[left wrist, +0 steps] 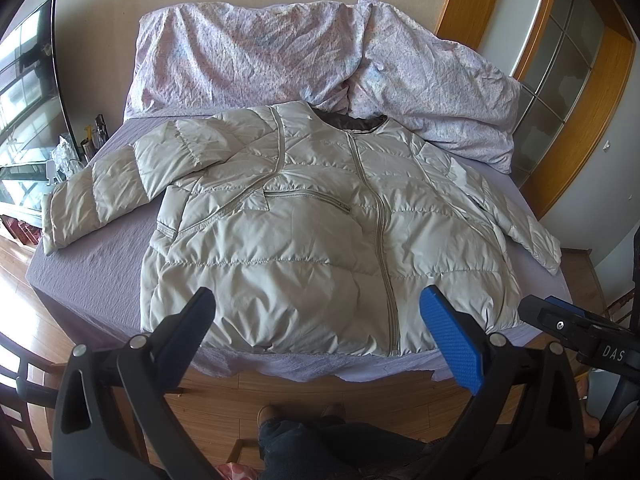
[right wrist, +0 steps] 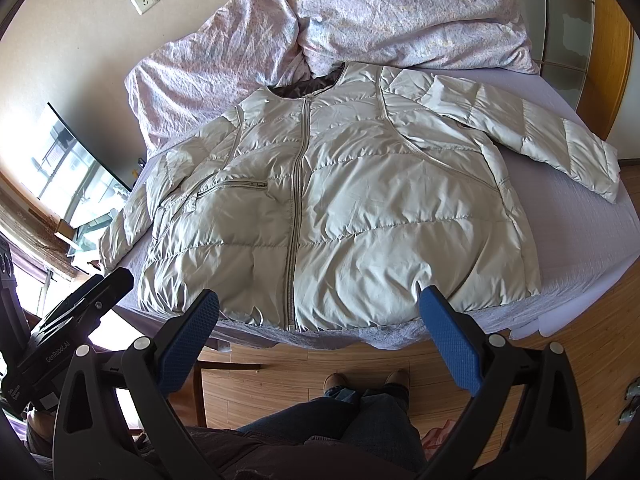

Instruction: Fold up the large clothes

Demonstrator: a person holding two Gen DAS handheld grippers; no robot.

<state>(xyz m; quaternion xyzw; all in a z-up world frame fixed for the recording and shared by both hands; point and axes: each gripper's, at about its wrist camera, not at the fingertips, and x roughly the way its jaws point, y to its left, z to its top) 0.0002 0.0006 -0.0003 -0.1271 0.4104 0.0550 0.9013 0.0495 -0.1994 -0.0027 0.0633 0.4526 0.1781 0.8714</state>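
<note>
Two tools hang over the foot of a bed, both wide open and holding nothing.

In the left wrist view, the left tool (left wrist: pixel 316 304) has its fingers spread far apart above the hem of a jacket (left wrist: pixel 304 216). The jacket is pale grey and quilted; it lies face up and zipped on the bed (left wrist: pixel 92 280), collar toward the far end, hem near the foot edge. One sleeve (left wrist: pixel 100 196) stretches out to the left across the lilac sheet; the other sleeve (left wrist: pixel 524 224) runs down to the right and reaches the bed's edge. A crumpled duvet (left wrist: pixel 280 56) is heaped beyond the collar against the wall. A TV (left wrist: pixel 28 92) stands at the far left. The right tool (left wrist: pixel 576 332) shows partly at the right edge, apart from the jacket. Below, on the wood floor (left wrist: pixel 224 404), are the person's shoes and trouser legs (left wrist: pixel 304 440).

In the right wrist view, the right tool (right wrist: pixel 318 304) is likewise spread wide, its blue pads just short of the hem and touching nothing. The jacket (right wrist: pixel 340 200) fills the middle of the bed (right wrist: pixel 592 256), zip running down left of centre. One sleeve (right wrist: pixel 540 136) lies out to the right, the other sleeve (right wrist: pixel 128 220) hangs toward the left edge. The duvet (right wrist: pixel 380 12) is piled behind, the TV (right wrist: pixel 80 176) at left. Part of the left tool (right wrist: pixel 72 320) shows at lower left. The person's legs (right wrist: pixel 352 412) are at the bottom.
</note>
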